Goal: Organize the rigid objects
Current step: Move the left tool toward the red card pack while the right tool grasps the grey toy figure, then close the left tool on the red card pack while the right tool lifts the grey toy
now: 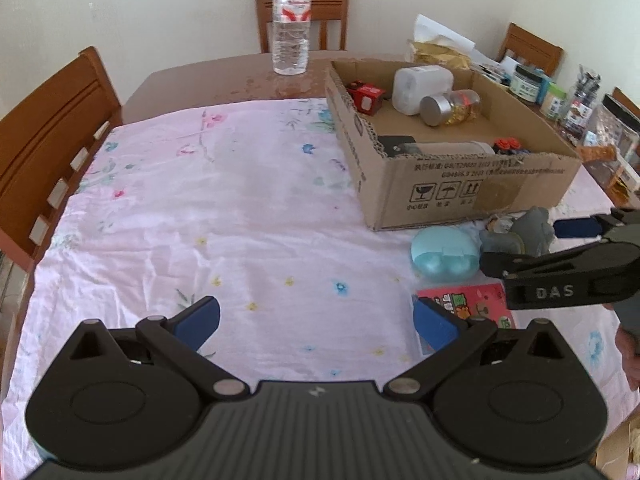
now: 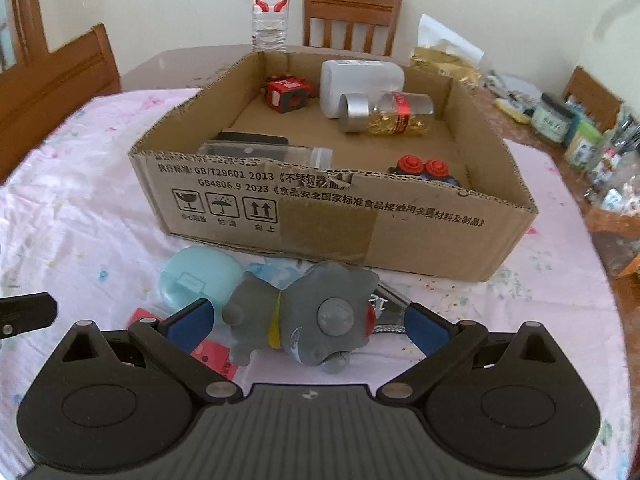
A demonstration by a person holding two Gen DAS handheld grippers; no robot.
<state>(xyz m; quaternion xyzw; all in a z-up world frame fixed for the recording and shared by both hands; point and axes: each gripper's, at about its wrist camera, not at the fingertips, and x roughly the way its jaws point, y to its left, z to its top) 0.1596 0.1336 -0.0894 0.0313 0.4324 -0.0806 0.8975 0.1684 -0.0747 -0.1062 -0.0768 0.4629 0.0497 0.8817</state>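
Note:
A grey toy figure point(image 2: 312, 320) lies on the pink floral cloth in front of the cardboard box point(image 2: 332, 216). My right gripper point(image 2: 308, 324) is open, with one finger on each side of the toy and small gaps showing. Beside the toy lie a teal case point(image 2: 196, 276) and a red card point(image 2: 212, 356). The box holds a red cube toy point(image 2: 286, 94), a white container point(image 2: 360, 80), a jar of gold capsules point(image 2: 388, 114), a clear bottle point(image 2: 260, 150) and a red-and-blue toy point(image 2: 424, 170). My left gripper point(image 1: 319, 324) is open over bare cloth, left of the red card point(image 1: 468, 300).
A water bottle point(image 1: 291, 20) stands at the table's far edge behind the box. Wooden chairs point(image 1: 52, 132) line the left and far sides. Jars and small containers point(image 2: 580, 136) crowd the right end of the table. The cloth left of the box point(image 1: 200, 208) is bare.

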